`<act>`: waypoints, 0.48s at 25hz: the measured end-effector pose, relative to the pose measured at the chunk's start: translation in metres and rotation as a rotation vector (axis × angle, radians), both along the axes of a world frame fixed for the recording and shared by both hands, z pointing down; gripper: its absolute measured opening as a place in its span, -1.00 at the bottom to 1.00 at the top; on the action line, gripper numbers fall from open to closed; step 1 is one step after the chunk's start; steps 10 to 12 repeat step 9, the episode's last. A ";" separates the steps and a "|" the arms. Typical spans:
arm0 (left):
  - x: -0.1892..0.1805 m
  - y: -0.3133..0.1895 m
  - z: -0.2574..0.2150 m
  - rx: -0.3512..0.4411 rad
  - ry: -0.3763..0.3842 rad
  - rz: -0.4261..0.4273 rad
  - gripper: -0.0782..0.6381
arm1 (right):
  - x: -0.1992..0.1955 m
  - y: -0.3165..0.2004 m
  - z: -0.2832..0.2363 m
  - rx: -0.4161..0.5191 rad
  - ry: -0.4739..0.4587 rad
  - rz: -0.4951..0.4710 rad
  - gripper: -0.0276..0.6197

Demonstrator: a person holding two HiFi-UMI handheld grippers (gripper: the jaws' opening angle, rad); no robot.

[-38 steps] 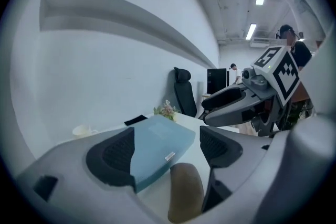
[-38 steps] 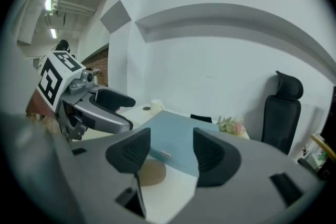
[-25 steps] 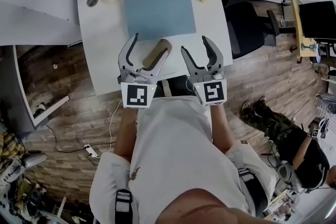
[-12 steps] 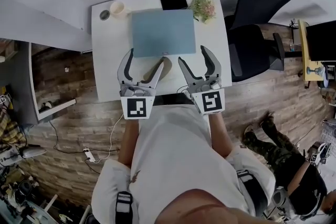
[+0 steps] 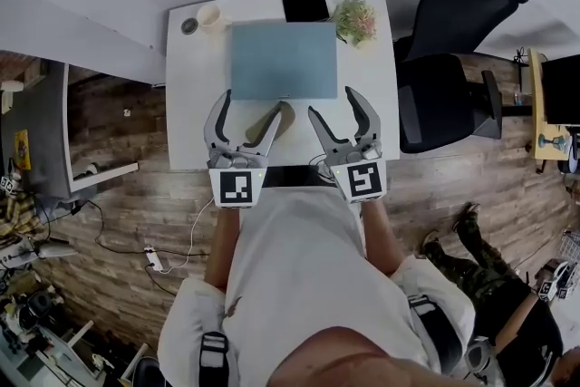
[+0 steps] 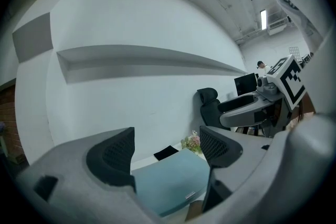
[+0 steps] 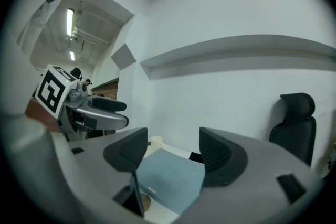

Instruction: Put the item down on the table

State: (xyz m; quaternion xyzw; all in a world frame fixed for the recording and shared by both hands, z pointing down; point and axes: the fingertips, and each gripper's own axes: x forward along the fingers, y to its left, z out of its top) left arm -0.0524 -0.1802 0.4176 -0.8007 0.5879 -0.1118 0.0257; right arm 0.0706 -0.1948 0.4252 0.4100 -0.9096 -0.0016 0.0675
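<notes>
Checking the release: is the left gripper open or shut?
Open: the left gripper has its fingers apart, nothing between; the brown roll lies on the table.

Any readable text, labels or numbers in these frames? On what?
No words or numbers can be read anywhere.
Cube on the left gripper: a black-and-white square marker pattern, no letters.
Cube on the right gripper: the same kind of marker pattern, no letters.
Small tag at the near edge of the blue mat: too small to read.
</notes>
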 end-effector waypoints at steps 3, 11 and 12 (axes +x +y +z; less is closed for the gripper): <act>0.006 0.005 0.002 -0.008 -0.014 -0.007 0.29 | 0.005 0.005 0.002 -0.006 -0.007 -0.011 -0.01; 0.018 0.006 0.003 -0.016 -0.027 -0.004 0.29 | 0.016 0.004 0.004 -0.010 -0.014 -0.013 -0.01; 0.018 0.006 0.003 -0.016 -0.027 -0.004 0.29 | 0.016 0.004 0.004 -0.010 -0.014 -0.013 -0.01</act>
